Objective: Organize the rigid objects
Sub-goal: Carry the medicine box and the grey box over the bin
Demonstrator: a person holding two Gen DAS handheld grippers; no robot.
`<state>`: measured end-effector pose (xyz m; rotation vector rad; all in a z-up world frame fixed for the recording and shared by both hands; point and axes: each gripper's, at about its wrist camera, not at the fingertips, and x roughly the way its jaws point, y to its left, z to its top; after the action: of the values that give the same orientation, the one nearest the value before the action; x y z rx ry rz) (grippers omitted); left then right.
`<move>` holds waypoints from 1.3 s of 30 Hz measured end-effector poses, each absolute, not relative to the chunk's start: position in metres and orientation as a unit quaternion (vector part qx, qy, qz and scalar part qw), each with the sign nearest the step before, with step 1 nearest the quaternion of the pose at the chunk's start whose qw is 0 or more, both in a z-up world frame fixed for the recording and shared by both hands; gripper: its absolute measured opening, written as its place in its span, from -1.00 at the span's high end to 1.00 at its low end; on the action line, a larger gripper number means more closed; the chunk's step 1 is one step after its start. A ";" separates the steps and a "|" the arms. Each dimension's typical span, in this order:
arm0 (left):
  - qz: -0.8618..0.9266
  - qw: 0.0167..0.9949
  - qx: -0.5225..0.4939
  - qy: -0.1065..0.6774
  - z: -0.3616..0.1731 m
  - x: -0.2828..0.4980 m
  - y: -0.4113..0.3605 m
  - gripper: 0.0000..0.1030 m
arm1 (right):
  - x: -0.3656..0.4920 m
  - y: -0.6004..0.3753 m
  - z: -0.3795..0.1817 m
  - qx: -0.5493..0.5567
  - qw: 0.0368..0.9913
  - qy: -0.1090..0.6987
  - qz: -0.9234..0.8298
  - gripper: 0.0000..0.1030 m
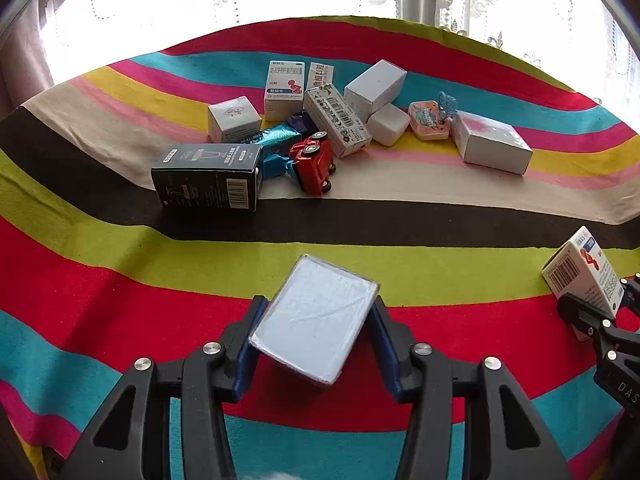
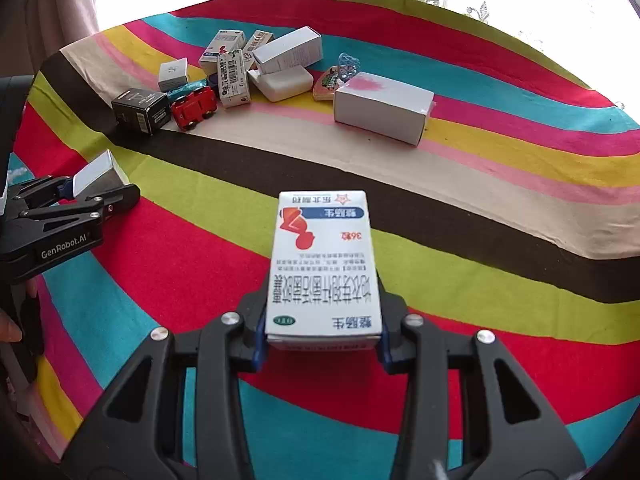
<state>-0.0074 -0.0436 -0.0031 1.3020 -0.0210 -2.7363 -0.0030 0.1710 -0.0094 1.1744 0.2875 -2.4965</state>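
My left gripper point(image 1: 316, 320) is shut on a plain grey-white box point(image 1: 316, 316), held tilted above the striped cloth; it also shows in the right wrist view point(image 2: 94, 178). My right gripper point(image 2: 322, 320) is shut on a white medicine box with a red figure point(image 2: 324, 264), also seen at the right edge of the left wrist view point(image 1: 584, 272). Farther back lies a cluster of objects: a black box point(image 1: 206, 176), a red toy car point(image 1: 314, 162), a barcode box point(image 1: 336, 120) and a large white box point(image 1: 494, 142).
The striped tablecloth point(image 1: 120, 280) covers the whole table. The cluster also holds a small white cube box point(image 1: 234, 118), a white rounded case point(image 1: 388, 124), an orange case point(image 1: 428, 120) and a blue packet point(image 1: 276, 136). Lace curtains hang behind the far edge.
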 end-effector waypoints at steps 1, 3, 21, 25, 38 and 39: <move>-0.901 0.055 0.429 -0.004 -0.003 -0.007 -0.044 0.01 | -0.003 0.171 -0.009 0.416 0.182 0.103 -0.885 0.14; -0.901 0.055 0.430 0.000 -0.004 -0.007 -0.044 0.01 | -0.002 0.170 -0.010 0.415 0.180 0.104 -0.886 0.14; -0.901 0.046 0.431 0.021 -0.004 -0.005 -0.049 0.01 | 0.060 0.183 -0.001 0.436 0.148 0.021 -0.887 0.14; -0.905 0.033 0.423 0.037 0.000 0.007 -0.052 0.02 | 0.068 0.194 0.003 0.443 0.143 0.003 -0.885 0.14; -0.912 -0.048 0.404 0.052 0.030 0.077 -0.004 0.02 | 0.091 0.233 0.023 0.424 0.113 -0.011 -0.899 0.14; -0.912 -0.053 0.405 0.049 0.031 0.080 0.000 0.02 | 0.092 0.238 0.025 0.421 0.110 -0.013 -0.900 0.14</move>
<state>0.0802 0.0002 0.0312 1.3161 0.1587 -2.9642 0.0923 0.2376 0.0251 1.2380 -0.0379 -2.6463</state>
